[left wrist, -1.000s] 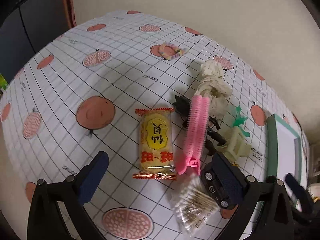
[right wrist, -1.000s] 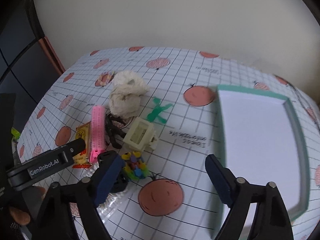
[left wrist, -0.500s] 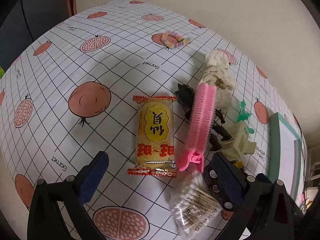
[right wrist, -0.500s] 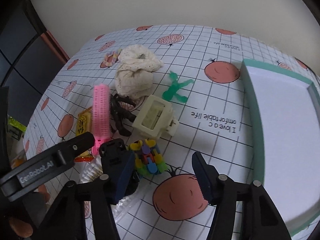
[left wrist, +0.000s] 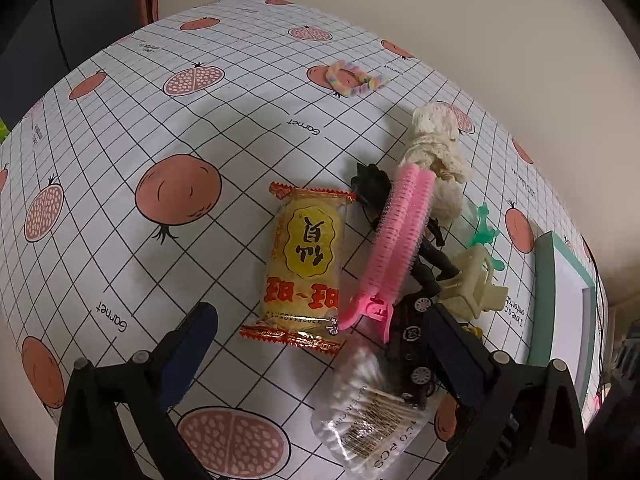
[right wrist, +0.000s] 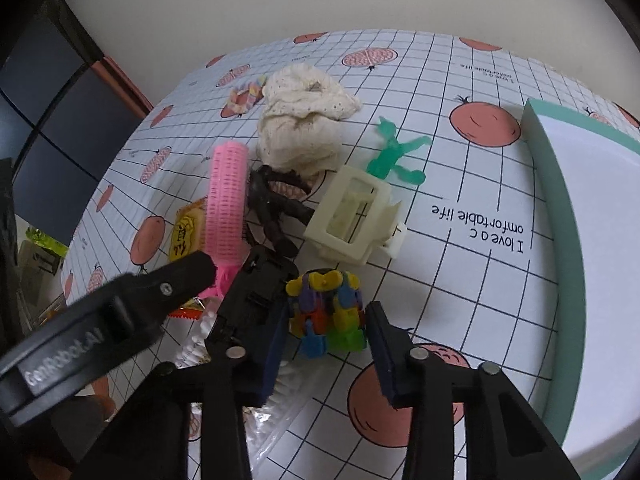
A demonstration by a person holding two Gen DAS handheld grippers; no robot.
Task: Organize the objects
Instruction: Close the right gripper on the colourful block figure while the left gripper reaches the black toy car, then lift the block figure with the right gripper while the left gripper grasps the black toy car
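One snack packet (left wrist: 306, 264), one pink roller (left wrist: 400, 248), one tray (right wrist: 568, 280) — perhaps two hair clips (right wrist: 352, 216).

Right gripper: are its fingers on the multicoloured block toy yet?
Cannot tell. In the right wrist view the right gripper brackets the block toy closely, a finger on each side, but no clear gap or contact shows at either one.

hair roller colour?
Pink hair roller, clearest in the left wrist view.

Snack wrapper (left wrist: 306, 264): glossy crinkled film. Hair roller (left wrist: 400, 240): bristly pink plastic. Cloth (right wrist: 304, 124): cream, knitted, matt. Tablecloth (left wrist: 168, 128): smooth, printed.
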